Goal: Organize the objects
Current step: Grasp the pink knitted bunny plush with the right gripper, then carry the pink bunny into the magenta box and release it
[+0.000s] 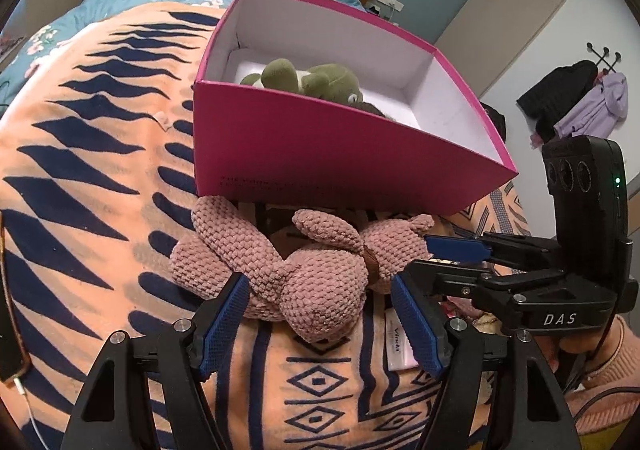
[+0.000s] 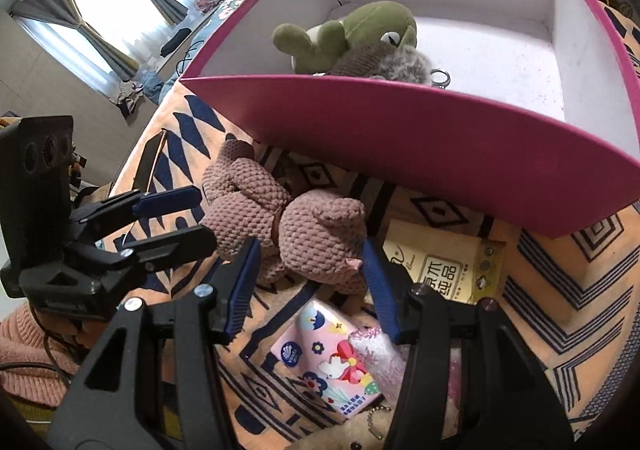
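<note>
A pink knitted plush lies on the orange patterned blanket, just in front of a magenta box. In the box lie a green frog plush and a grey furry toy. My left gripper is open, its fingers on either side of the plush's near end. My right gripper is open too, its fingers flanking the plush's other end. Each gripper shows in the other's view, the right one and the left one.
A beige packet, a pink tissue pack and a pink fuzzy item lie on the blanket near the right gripper. A phone with cable lies at the left. Pillows and headboard stand behind.
</note>
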`<action>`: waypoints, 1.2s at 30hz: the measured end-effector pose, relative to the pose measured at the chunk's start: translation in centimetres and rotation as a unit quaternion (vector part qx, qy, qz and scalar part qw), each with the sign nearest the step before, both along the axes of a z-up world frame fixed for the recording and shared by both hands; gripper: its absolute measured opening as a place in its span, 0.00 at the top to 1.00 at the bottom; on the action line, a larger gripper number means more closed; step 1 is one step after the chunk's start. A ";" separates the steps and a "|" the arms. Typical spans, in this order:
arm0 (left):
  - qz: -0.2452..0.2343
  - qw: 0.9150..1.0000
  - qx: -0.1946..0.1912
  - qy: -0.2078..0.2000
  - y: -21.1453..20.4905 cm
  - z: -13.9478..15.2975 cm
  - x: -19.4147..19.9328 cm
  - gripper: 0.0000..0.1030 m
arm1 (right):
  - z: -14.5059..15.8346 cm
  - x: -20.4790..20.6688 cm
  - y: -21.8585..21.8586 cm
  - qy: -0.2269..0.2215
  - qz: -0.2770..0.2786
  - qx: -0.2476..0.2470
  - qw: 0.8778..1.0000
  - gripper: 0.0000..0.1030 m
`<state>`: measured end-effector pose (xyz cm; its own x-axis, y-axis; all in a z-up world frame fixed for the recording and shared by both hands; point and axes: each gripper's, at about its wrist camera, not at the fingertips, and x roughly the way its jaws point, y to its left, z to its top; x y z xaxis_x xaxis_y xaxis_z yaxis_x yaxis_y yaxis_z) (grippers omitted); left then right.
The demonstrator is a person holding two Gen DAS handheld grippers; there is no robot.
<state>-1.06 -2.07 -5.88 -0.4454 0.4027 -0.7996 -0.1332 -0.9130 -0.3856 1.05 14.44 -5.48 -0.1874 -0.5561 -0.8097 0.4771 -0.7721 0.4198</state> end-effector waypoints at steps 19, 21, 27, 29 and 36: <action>0.001 0.999 0.040 -0.011 -0.2 0.9 1.0 0.40 | 1.2 0.2 -0.3 0.017 0.009 0.007 1.000 0.58; 0.001 0.999 0.043 -0.001 -0.4 1.9 1.4 0.40 | 2.0 0.4 -0.1 0.023 0.009 0.004 1.000 0.58; -0.002 0.998 0.046 0.032 -1.0 5.5 2.5 0.40 | 5.4 1.3 0.5 0.051 0.019 -0.015 0.998 0.58; -0.002 0.998 0.049 0.043 -1.1 6.9 2.1 0.40 | 6.7 1.5 0.5 0.063 0.021 -0.022 0.998 0.58; -0.003 0.994 0.045 0.100 -0.9 11.7 0.1 0.40 | 12.0 1.1 0.7 0.119 0.025 -0.047 0.991 0.58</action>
<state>-0.99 -2.97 5.77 -0.5888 0.4720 -0.6562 -0.2199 -0.8747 -0.4319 2.11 15.10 6.51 -0.3380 -0.6405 -0.6896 0.6078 -0.7080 0.3597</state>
